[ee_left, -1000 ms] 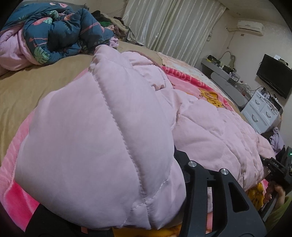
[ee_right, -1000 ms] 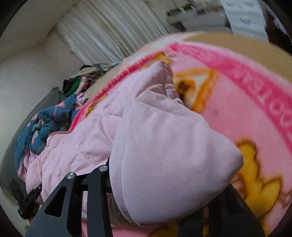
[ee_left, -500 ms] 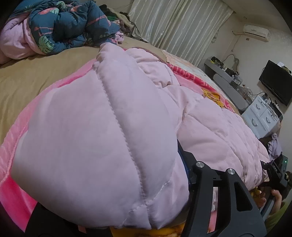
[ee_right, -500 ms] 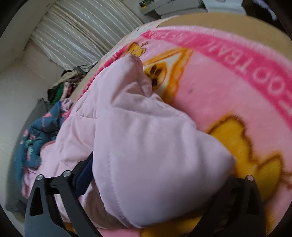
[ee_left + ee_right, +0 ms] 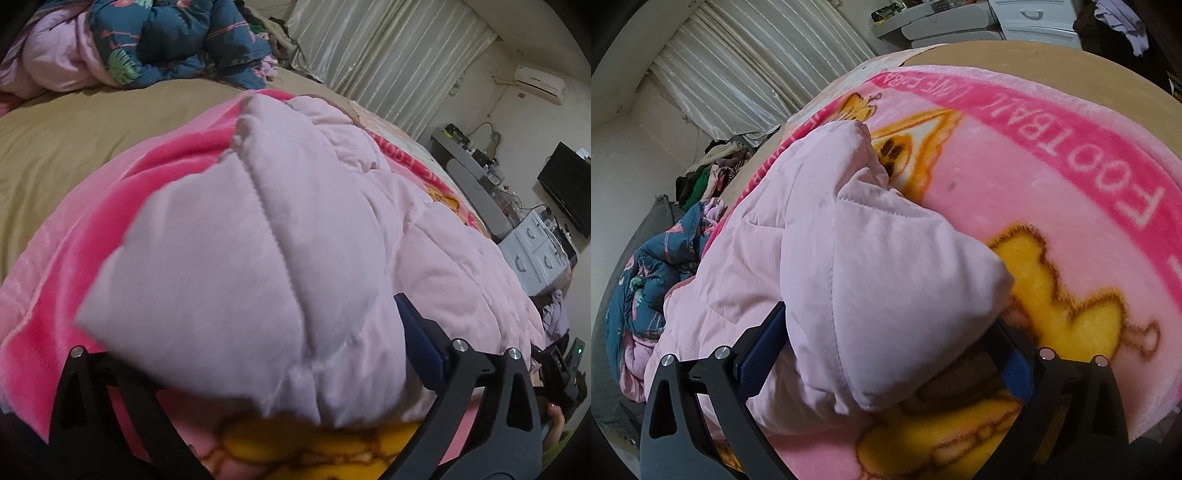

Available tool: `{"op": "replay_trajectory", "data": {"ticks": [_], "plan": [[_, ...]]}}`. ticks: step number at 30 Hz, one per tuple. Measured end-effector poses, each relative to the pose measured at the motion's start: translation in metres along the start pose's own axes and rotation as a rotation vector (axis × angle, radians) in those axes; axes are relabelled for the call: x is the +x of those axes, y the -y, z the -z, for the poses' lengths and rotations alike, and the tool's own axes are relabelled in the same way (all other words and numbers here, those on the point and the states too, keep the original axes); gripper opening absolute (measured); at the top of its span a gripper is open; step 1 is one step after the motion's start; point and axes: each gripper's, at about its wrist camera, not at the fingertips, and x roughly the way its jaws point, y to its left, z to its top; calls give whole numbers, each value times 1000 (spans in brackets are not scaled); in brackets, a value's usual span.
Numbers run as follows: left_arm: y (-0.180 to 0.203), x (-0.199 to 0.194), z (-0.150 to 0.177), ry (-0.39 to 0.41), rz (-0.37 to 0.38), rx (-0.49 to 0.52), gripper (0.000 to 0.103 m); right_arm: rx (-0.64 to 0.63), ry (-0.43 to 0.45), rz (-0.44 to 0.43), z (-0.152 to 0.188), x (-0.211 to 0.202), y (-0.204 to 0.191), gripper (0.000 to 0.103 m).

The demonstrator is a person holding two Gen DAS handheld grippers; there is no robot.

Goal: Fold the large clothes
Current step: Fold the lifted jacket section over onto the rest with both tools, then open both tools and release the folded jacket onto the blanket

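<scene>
A pale pink quilted padded garment (image 5: 280,236) lies on a bright pink cartoon blanket (image 5: 92,258) on the bed. My left gripper (image 5: 255,373) has its jaws spread wide, with a corner of the garment resting loose between them. In the right wrist view the same garment (image 5: 857,266) lies on the blanket (image 5: 1071,206). My right gripper (image 5: 886,347) is also spread wide, with another corner of the garment lying between its blue pads (image 5: 761,347).
A tan sheet (image 5: 85,125) covers the bed. A dark blue floral quilt (image 5: 166,40) and a clothes pile (image 5: 709,173) lie at the head. Curtains (image 5: 384,59), a grey desk, white drawers (image 5: 535,251) and a TV (image 5: 569,188) stand beyond the bed.
Both grippers have opened from a grip on the garment's corners to wide apart. The corners have sunk onto the blanket, and both cameras have dropped lower.
</scene>
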Motion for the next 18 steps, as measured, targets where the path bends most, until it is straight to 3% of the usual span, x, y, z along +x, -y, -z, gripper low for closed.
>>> {"op": "replay_trajectory", "data": {"ticks": [9, 18], "plan": [[2, -41, 12, 17, -28, 45, 94, -34, 75, 33, 4, -30, 4, 99], [15, -93, 16, 112, -61, 102, 94, -228, 339, 107, 27, -108, -20, 99]]}}
